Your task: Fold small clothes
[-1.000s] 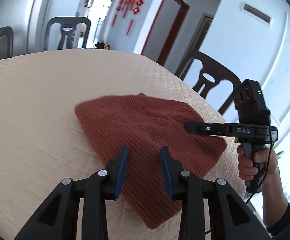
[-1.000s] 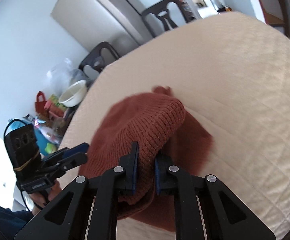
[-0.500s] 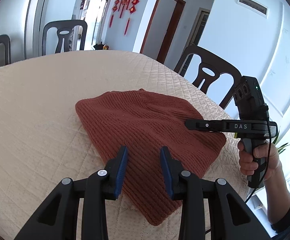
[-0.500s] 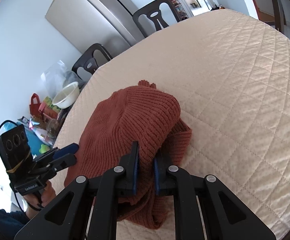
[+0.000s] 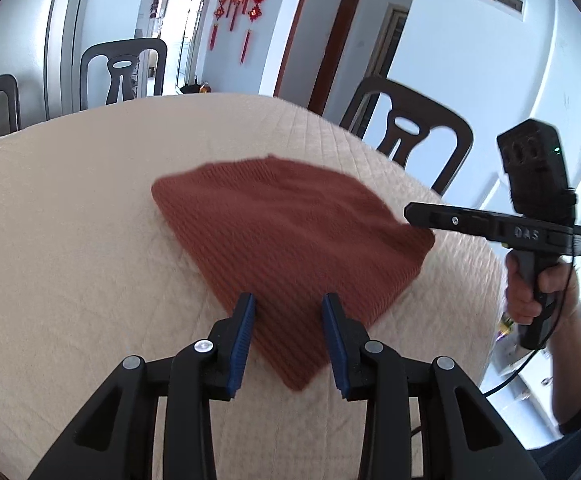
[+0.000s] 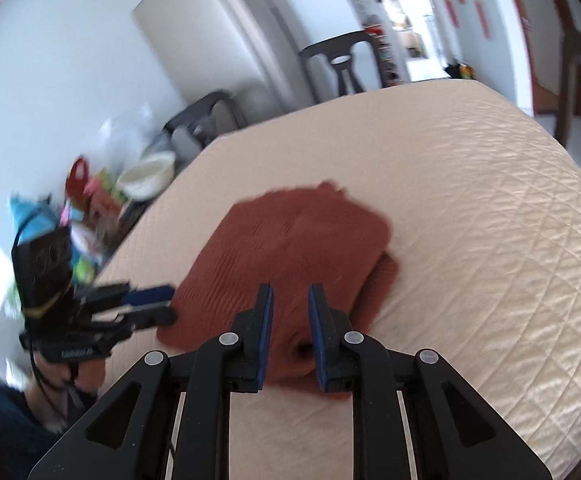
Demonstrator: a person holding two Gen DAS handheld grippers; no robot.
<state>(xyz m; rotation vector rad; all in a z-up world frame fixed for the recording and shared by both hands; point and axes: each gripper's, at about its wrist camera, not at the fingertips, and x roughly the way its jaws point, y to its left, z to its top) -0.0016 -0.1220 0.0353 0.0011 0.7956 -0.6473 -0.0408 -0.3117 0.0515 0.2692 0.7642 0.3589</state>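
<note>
- Your right gripper [image 6: 289, 334] has just been opening its blue fingers [image 6: 265, 334]. They have let go of the cloth [image 6: 290, 264], and there is a gap on each side.
- The cloth lies under those fingers and shows in the gap, but the pads do not press on it.
- Your left gripper [image 5: 288, 338] has its fingers [image 5: 242, 340] apart too. It holds nothing.
- The near corner of the cloth [image 5: 290, 248] shows between the left fingers. If the tips touch it, you cannot tell.
- The cloth is a rust red knit. It lies on the table [image 5: 70, 240], on the side close to you.
- It is folded over once. In the right view the top layer sits on a lower layer that sticks out at the right edge.
- In the left view it looks like a flat wedge, with its point toward you.
- The table has a cream quilted cover [image 6: 490, 240].
- In the left view your right gripper [image 5: 422, 216] is seen from the side. Its tip is over the right corner of the cloth, and your hand [image 5: 530, 288] grips the handle.
- In the right view your left gripper [image 6: 158, 304] is at the left edge of the cloth. It is blurred.
- Dark chairs [image 5: 410, 136] stand round the table.
</note>
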